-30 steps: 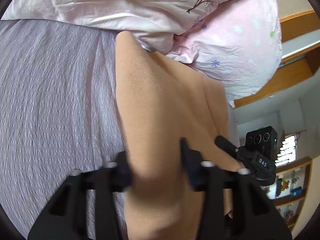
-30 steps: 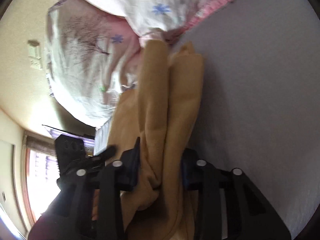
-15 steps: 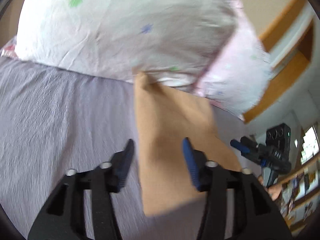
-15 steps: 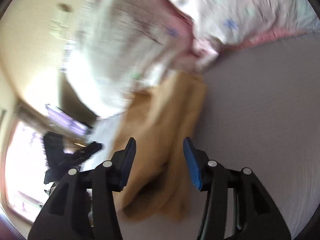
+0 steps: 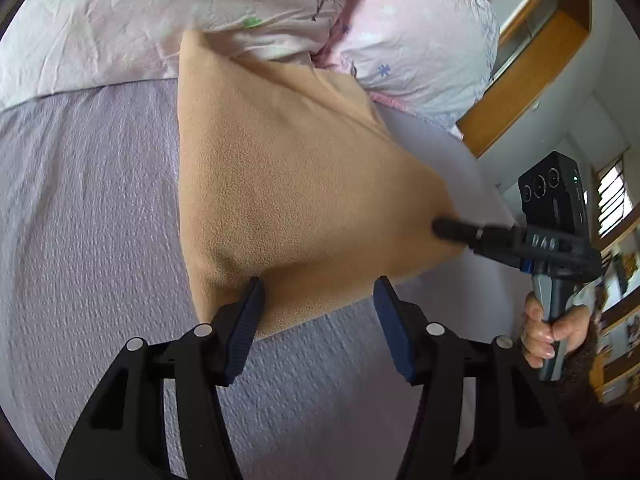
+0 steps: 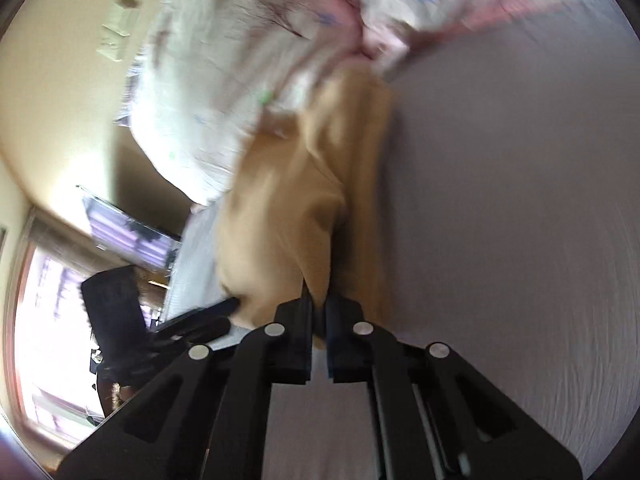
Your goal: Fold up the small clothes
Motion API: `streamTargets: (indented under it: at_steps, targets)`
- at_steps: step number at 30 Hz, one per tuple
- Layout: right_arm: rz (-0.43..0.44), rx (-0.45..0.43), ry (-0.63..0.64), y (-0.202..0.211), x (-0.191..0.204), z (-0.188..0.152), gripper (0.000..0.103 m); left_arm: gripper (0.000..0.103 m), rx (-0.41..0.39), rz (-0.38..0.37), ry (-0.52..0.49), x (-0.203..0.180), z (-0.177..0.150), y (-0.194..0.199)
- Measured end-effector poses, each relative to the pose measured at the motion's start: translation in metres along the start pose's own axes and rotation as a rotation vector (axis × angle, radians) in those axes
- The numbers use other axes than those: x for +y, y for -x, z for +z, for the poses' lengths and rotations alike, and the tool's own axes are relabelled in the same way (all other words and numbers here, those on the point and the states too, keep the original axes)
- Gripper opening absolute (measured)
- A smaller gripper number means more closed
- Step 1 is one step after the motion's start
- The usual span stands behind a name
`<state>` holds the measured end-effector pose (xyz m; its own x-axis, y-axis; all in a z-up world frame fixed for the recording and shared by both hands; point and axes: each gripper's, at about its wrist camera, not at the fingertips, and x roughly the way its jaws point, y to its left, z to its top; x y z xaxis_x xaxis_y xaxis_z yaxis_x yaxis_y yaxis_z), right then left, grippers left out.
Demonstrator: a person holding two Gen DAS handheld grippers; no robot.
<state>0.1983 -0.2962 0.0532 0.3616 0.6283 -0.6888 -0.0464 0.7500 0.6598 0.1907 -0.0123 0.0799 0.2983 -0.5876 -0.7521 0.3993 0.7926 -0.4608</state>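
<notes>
A tan fleece garment [image 5: 288, 184] lies folded on the lavender bed sheet [image 5: 80, 240], its far end against the pillows. My left gripper [image 5: 318, 300] is open at the garment's near edge, its left fingertip touching the cloth. My right gripper [image 6: 318, 308] is shut on the garment's [image 6: 288, 216] corner; in the left wrist view it [image 5: 452, 228] pulls that corner out to the right. The right wrist view is blurred.
Pink floral pillows [image 5: 200, 12] lie at the head of the bed. A wooden headboard and shelf [image 5: 532, 52] stand at the right. A bright window [image 6: 52, 340] and a wall switch [image 6: 118, 28] show in the right wrist view.
Both grippers let go of the garment and drew back. The right gripper has now shut on its right corner and pulls it sideways, spreading the cloth wider. The left gripper stays open.
</notes>
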Motion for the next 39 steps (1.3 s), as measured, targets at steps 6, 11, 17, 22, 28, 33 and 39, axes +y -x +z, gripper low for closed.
streamTargets:
  at_steps: [6, 11, 17, 22, 28, 33, 39]
  targets:
    - [-0.008, -0.210, 0.028, 0.038, 0.018, 0.053, 0.057, 0.059, 0.001, 0.000, 0.010, 0.002, -0.001, -0.002]
    - [-0.101, -0.112, -0.017, -0.020, 0.013, 0.125, 0.036, 0.059, -0.003, 0.006, 0.014, 0.004, -0.002, -0.001]
    - [-0.114, -0.138, -0.076, -0.035, -0.014, 0.135, 0.004, 0.059, -0.010, -0.012, 0.027, 0.007, 0.002, -0.006]
    - [-0.122, -0.184, -0.010, 0.005, 0.013, 0.101, 0.051, 0.061, -0.061, -0.046, 0.046, 0.005, -0.008, 0.016]
    - [-0.195, -0.194, 0.179, 0.048, 0.069, 0.004, 0.100, 0.097, -0.150, 0.236, 0.007, -0.001, -0.038, 0.051]
    - [-0.429, -0.178, 0.280, 0.027, 0.083, -0.044, 0.101, 0.099, -0.080, 0.376, -0.035, -0.010, -0.051, 0.031]
    - [-0.545, -0.113, 0.310, -0.010, 0.083, -0.057, 0.101, 0.099, -0.037, 0.443, -0.051, -0.006, -0.049, 0.008]
